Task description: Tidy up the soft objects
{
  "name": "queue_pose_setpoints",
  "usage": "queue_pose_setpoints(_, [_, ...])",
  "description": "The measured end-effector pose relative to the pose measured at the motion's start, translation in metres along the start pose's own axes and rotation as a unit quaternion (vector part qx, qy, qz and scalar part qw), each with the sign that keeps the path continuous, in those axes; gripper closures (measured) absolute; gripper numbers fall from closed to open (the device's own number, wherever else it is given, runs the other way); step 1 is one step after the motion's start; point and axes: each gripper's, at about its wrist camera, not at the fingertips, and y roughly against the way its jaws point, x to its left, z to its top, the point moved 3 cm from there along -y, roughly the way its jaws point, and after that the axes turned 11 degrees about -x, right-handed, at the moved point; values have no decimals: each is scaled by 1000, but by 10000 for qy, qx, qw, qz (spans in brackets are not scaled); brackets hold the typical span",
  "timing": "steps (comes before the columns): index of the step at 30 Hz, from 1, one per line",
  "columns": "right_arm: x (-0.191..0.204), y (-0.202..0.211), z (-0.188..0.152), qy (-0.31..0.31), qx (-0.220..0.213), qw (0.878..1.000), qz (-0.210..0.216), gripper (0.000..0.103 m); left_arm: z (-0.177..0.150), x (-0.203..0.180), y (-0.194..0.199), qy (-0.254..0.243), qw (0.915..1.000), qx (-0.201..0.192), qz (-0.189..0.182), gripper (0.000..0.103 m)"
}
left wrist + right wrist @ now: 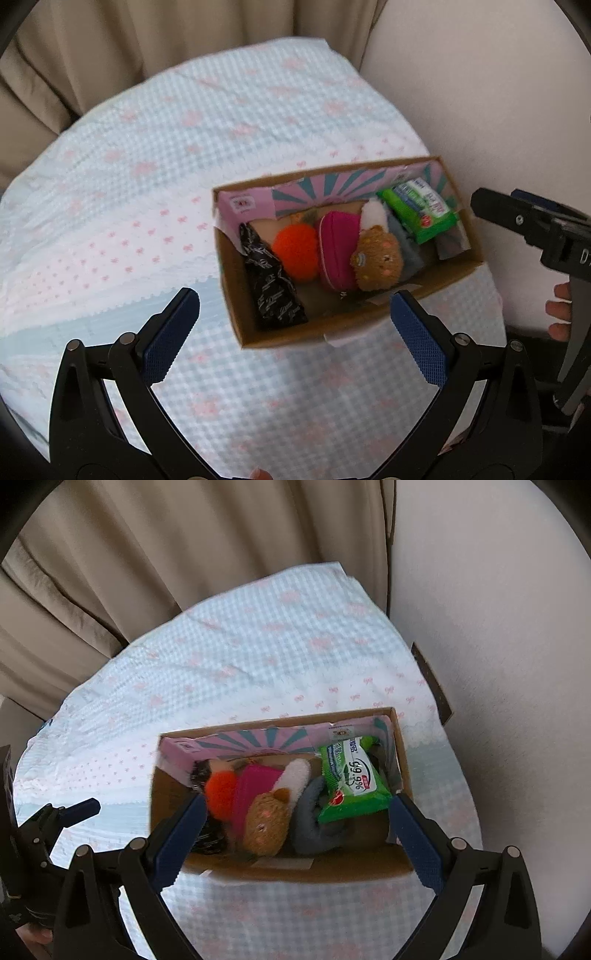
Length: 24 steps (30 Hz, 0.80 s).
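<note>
An open cardboard box (295, 332) (295, 871) sits on the checked cloth. It holds a black patterned pouch (273, 291), an orange pom ball (297, 254) (221, 794), a pink pouch (338, 254) (255, 790), a brown plush toy (376, 266) (266, 827), a grey fluffy piece (317, 823) and a green wipes packet (421, 210) (354, 782). My left gripper (293, 299) hangs open above the box's near left corner, holding nothing. Spread wide over the box's front, my right gripper (298, 801) is open too, with nothing between its pads.
The box rests on a pale blue checked cloth with pink bows (184, 166) (258, 646). Beige curtains (147, 554) hang behind it and a white wall (498, 664) stands on the right. A person's fingers (557, 306) show at the right edge of the left wrist view.
</note>
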Motion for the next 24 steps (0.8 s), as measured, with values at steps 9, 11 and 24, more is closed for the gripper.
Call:
queue_pose_setpoints(9, [51,121,7,62,-820,9965,-140,5,5,20,140,234,9945,-1015,-148,0])
queue_pose_setpoints(11, [67,150,9,118,-1040,9943,-200,5,3,29,180,287,9902,-1361,-122,0])
queue_pose_setpoints(24, [180,312,-13,578,-2538,9651,-294,5,-40,97,370,502,9511,-3022,403,0])
